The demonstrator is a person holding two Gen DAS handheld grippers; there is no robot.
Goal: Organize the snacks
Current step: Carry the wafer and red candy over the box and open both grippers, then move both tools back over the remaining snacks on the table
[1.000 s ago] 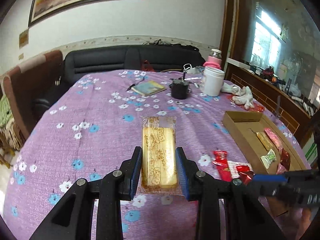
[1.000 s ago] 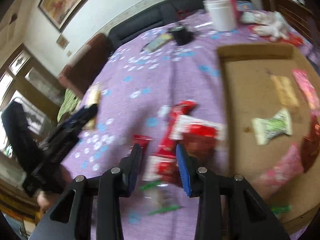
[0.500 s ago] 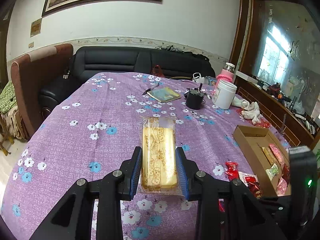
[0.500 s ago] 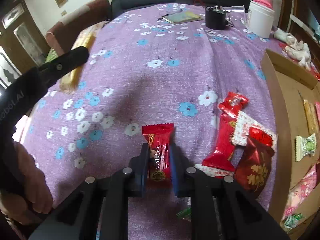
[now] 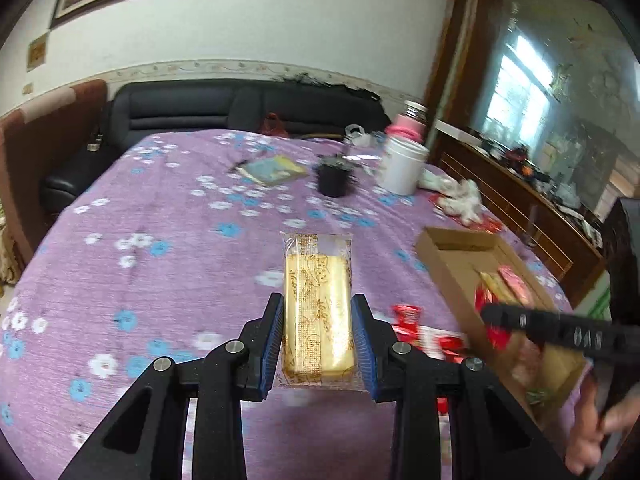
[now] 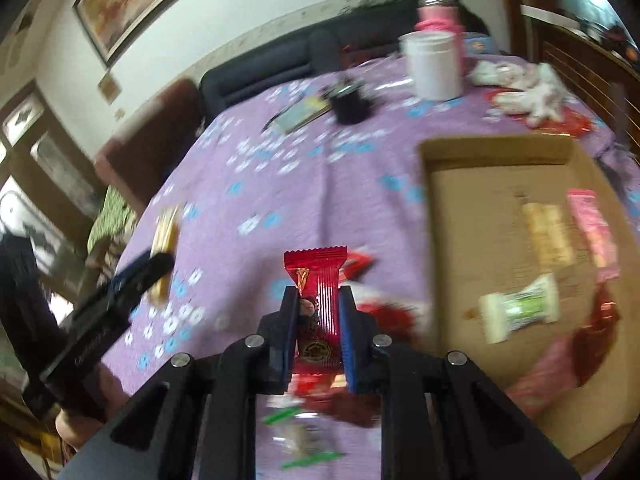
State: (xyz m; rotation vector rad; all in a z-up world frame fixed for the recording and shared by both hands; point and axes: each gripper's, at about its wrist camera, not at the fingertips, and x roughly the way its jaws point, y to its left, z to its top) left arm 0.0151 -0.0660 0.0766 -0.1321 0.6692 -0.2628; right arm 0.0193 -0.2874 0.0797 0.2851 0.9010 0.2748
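One box (image 6: 496, 216), two tongs (image 5: 319, 332).

Black tongs (image 5: 319, 344), blue ribbed pads (image 5: 273, 336)

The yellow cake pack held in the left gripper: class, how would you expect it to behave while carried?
The yellow cake pack sticks out past the left gripper without drooping, so it is probably fairly stiff. Its clear wrapper looks glossy and may slip. The pads press its long sides, so a soft cake inside could dent.
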